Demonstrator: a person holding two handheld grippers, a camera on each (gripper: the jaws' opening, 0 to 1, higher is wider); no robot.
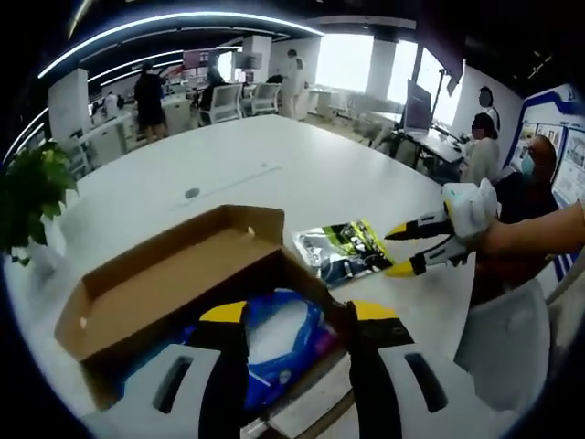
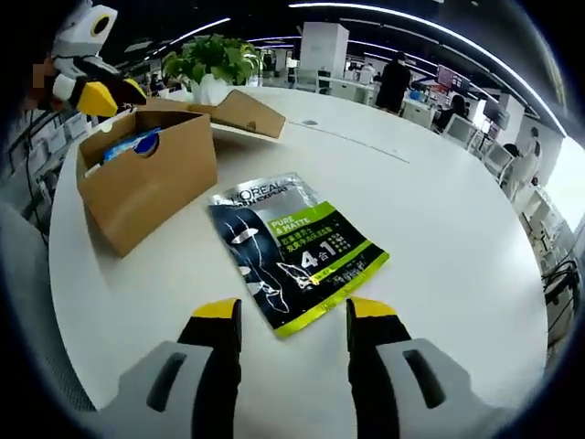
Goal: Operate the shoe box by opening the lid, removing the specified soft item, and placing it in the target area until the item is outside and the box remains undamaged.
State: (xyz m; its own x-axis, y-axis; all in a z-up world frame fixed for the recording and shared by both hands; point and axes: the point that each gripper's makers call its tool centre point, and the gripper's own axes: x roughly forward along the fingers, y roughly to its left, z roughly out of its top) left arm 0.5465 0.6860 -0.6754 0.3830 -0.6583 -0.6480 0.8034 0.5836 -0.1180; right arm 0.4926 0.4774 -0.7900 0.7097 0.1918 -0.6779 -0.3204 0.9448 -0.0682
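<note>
My right claw [image 2: 285,315]: jaws apart, nothing between them, hovering over the white worktop [image 2: 457,238]. The face-mask sachet [image 2: 292,251] lies flat on the worktop just past the jaw tips at 12 o'clock, not touching them. It is black and green with "L'OREAL" print and sits outside the box.

In the right gripper view the shoe box [image 2: 151,178] sits at 10 o'clock from the sachet, near it but apart. It is brown cardboard with the lid flap open and tipped back on the far side. A blue item [image 2: 137,142] shows inside over the box rim. My left claw [image 2: 108,97] hangs at the box's upper-left corner; from here I cannot tell whether it touches the box. A potted plant [image 2: 212,64] stands beyond the box at 11 o'clock.

My left claw [image 1: 299,313]: jaws apart, holding nothing, poised right above the open shoe box [image 1: 164,283]. The blue item [image 1: 283,334] lies in the box between and just beyond the jaw tips; contact is unclear. The open lid runs off toward 10 o'clock.

In the left gripper view the sachet [image 1: 343,249] lies at 1 o'clock, just beside the box's far corner. My right claw [image 1: 400,251] comes in at 2 o'clock, tips apart and close to the sachet's edge. The plant [image 1: 32,197] sits at 9 o'clock. People and desks fill the far side of the room.
</note>
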